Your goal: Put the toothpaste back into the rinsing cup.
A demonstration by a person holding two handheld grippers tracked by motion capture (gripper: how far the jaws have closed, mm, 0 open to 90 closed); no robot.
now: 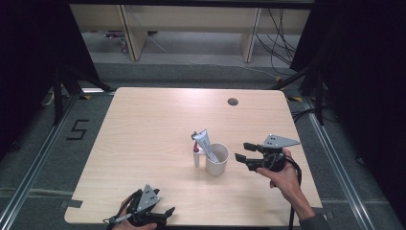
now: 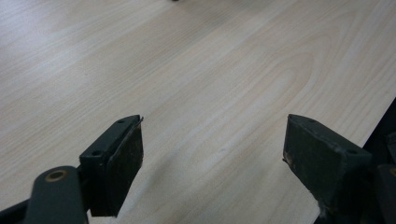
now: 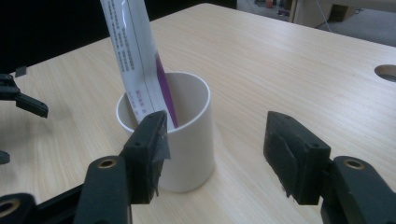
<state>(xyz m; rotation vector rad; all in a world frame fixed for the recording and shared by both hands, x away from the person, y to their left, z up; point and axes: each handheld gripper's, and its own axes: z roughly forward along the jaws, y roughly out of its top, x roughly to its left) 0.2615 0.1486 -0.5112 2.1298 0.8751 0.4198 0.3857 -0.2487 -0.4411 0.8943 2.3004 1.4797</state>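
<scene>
White cup stands mid-counter, toward the right edge, w/ a tube leaning inside. Right tool just beside cup, jaws apart, nothing betw. them. Left tool at near edge, open, empty.

Cup and tube at mid-table

We are seeing the printed white plastic tube leaning in the white cylindrical cup, standing on the pale wooden table, left of the right gripper.

One cup, one tube, one small bottle, two grippers.
</scene>
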